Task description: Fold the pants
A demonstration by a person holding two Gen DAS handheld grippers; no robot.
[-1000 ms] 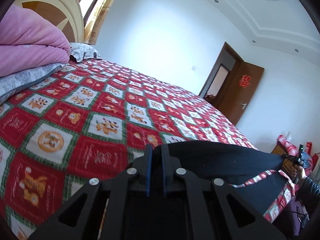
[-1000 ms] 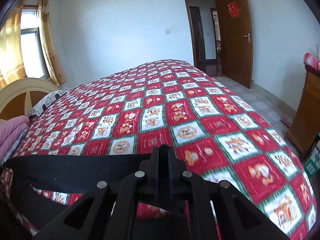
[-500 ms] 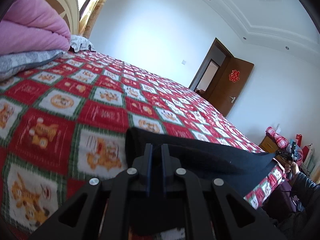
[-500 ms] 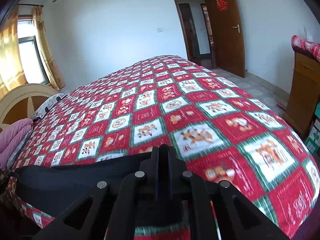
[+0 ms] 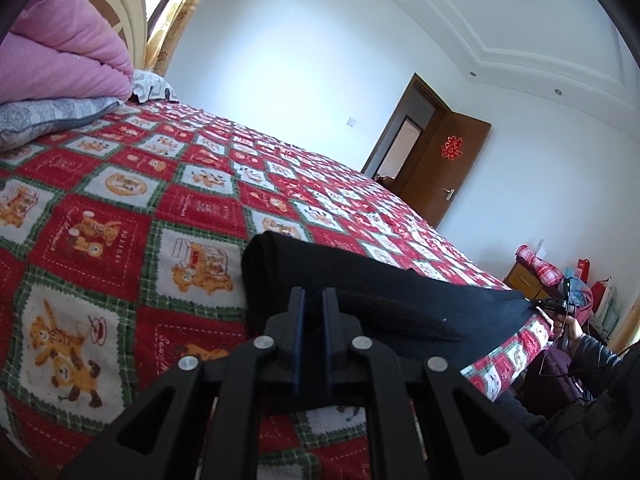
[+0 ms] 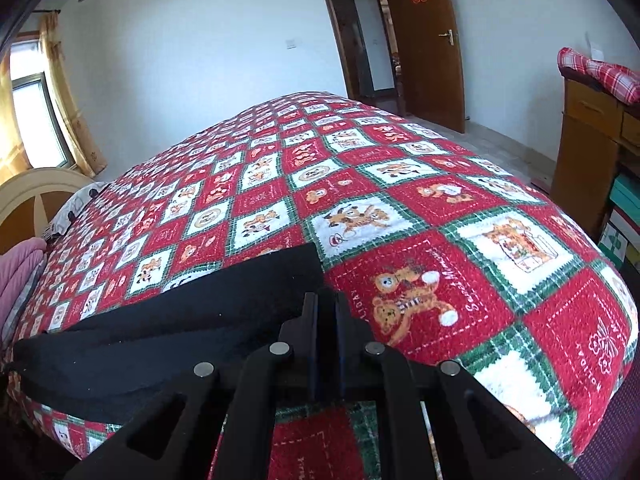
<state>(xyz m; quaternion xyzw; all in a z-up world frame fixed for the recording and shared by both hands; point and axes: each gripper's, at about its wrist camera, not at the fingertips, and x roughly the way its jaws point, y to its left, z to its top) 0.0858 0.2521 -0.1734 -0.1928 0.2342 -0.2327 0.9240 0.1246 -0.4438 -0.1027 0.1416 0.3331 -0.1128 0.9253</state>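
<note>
Black pants [image 5: 360, 288] lie stretched along the near edge of the bed on a red, white and green patterned blanket [image 5: 120, 220]. My left gripper [image 5: 313, 300] is shut on one end of the pants. My right gripper [image 6: 326, 306] is shut on the other end, and the pants [image 6: 180, 320] run from it to the left. The right gripper also shows far off in the left wrist view [image 5: 554, 303], in the person's hand.
A pink quilt [image 5: 60, 60] and a grey pillow [image 5: 44, 118] lie at the head of the bed. A wooden cabinet [image 6: 588, 148] with a red checked cloth stands at the right. A brown door [image 6: 424, 40] stands open behind the bed.
Both grippers have carried the pants forward and down. The pants, held above the bed's edge before, now lie flat on the blanket.
</note>
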